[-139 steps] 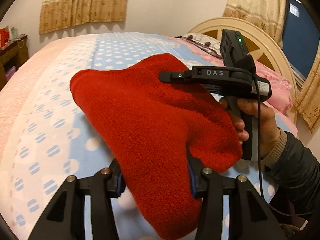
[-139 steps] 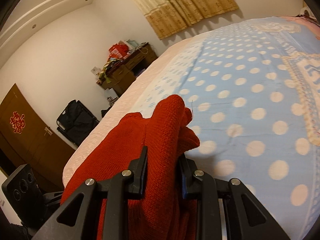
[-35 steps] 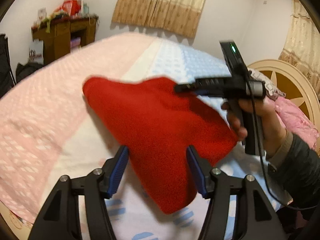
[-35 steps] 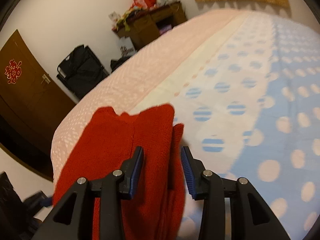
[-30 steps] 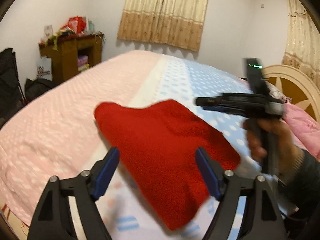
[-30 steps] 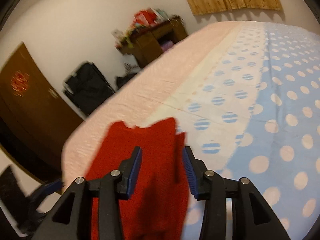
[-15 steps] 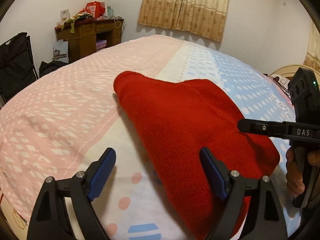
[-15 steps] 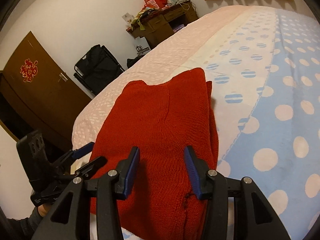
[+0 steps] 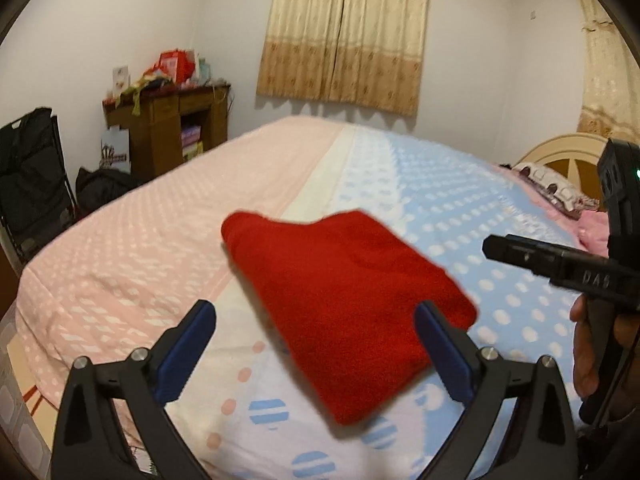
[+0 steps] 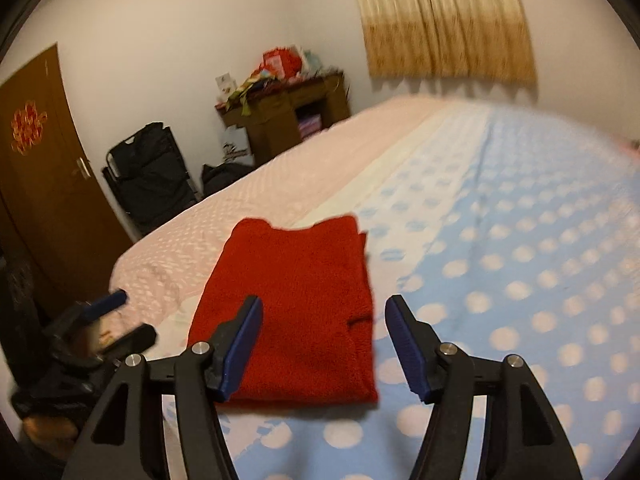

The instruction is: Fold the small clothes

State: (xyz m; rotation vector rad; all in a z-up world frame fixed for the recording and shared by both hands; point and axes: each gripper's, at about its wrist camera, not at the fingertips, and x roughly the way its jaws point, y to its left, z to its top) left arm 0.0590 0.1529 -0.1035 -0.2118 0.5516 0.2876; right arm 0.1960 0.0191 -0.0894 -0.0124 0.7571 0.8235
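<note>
A red knitted garment lies folded flat on the bed, across the seam between its pink and blue halves. My left gripper hovers over its near end. The jaws are opening wide, and the blue pads stand clear of the cloth. In the right wrist view the garment lies just beyond my right gripper. Those jaws are opening too, with nothing pressed between them. The right gripper shows at the right edge in a person's hand. The left gripper shows at the lower left.
A cluttered wooden desk and black bags stand past the bed's far left side. A brown door is on the left wall. A cream headboard and pink pillows lie at the right. Curtains hang behind.
Both grippers have let go of the red garment, which now rests folded on the bed. Both have drawn back from it, and their jaws stand wider apart.
</note>
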